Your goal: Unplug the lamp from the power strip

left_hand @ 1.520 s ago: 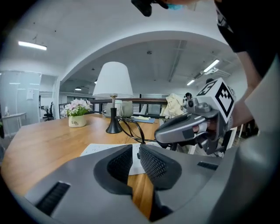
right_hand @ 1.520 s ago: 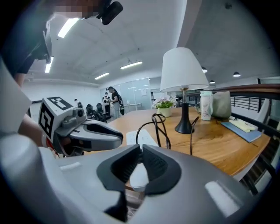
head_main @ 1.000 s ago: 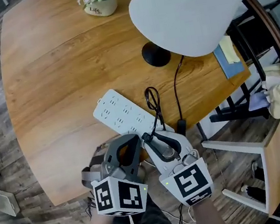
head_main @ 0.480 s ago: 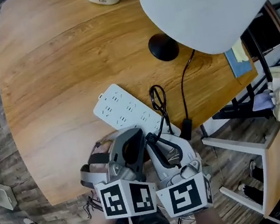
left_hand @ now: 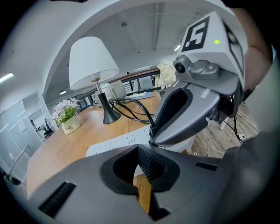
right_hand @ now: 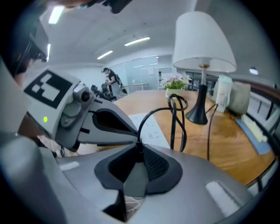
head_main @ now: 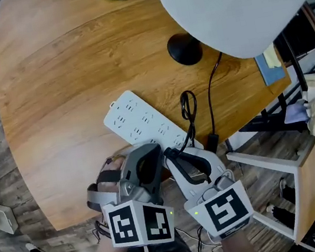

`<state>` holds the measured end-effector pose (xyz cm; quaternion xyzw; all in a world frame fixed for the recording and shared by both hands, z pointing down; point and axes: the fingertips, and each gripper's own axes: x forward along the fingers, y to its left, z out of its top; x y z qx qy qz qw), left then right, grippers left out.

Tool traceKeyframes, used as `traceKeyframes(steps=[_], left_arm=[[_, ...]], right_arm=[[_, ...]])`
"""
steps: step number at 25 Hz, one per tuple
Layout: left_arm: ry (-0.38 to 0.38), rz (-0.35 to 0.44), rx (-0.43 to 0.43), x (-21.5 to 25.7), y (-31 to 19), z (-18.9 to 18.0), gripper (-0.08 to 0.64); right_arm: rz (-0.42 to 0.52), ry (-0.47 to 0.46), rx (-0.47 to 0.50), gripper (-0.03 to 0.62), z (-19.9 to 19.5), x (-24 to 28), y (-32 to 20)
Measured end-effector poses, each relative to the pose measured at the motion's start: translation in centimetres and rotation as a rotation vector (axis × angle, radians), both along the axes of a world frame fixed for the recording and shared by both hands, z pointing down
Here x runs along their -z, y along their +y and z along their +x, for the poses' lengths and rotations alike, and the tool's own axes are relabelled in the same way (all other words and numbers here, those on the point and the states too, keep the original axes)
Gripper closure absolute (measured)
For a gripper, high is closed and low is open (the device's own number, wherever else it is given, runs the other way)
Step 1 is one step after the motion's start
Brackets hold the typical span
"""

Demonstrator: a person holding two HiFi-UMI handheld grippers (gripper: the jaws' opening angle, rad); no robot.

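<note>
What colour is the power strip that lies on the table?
White. The power strip shows best in the head view, against the brown wood.

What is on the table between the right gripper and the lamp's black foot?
A black cord, bundled in a loop, lies on the bare table, as the head view shows. The right gripper has its fingers closing on the plug.

On my feed: a honey-brown, wood-grained desk (head_main: 60, 79) under a white power strip (head_main: 139, 122), a black cord (head_main: 189, 108), and a lamp with a white shade (head_main: 238, 1) and black base (head_main: 184, 49). The grey left tool (head_main: 151, 152) and right tool (head_main: 171, 153) wear black-and-white checked cubes (head_main: 141, 224). The right tool's jaws are closing on the black plug (right_hand: 137, 147). Pink flowers (left_hand: 64, 110), cream pot (left_hand: 71, 126).
</note>
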<state>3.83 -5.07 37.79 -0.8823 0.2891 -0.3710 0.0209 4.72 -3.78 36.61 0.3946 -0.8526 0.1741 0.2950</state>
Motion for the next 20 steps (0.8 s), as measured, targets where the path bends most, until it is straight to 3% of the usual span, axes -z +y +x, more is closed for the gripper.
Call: traceKeyframes(steps=[2,4,7,10,13,18,20], left_arm=[[-0.003,-0.006,-0.005,-0.05,0.06,0.22,0.566],[0.001,-0.005,-0.006,-0.03,0.00,0.47,0.566],[0.018,-0.007,-0.002,0.07,-0.01,0.51,0.566],[0.032,-0.015,-0.004,0.17,-0.02,0.45,0.566],[0.039,-0.021,0.006,0.14,-0.11,0.34,0.566],[0.050,-0.023,0.011,0.10,-0.10,0.50,0.566],[0.056,-0.026,0.012,0.15,-0.18,0.59,0.566]], right_arm=[[0.055,0.126,0.055,0.528,-0.23,-0.11,0.41],[0.109,0.172,0.071,0.528,-0.43,-0.06,0.54],[0.121,0.071,0.036,0.528,-0.60,0.26,0.35],[0.023,-0.063,-0.021,0.528,-0.18,0.31,0.18],[-0.016,-0.086,-0.020,0.526,-0.11,0.29,0.06],[0.099,0.135,0.080,0.529,-0.59,0.21,0.57],[0.129,0.116,0.076,0.529,-0.77,0.42,0.46]])
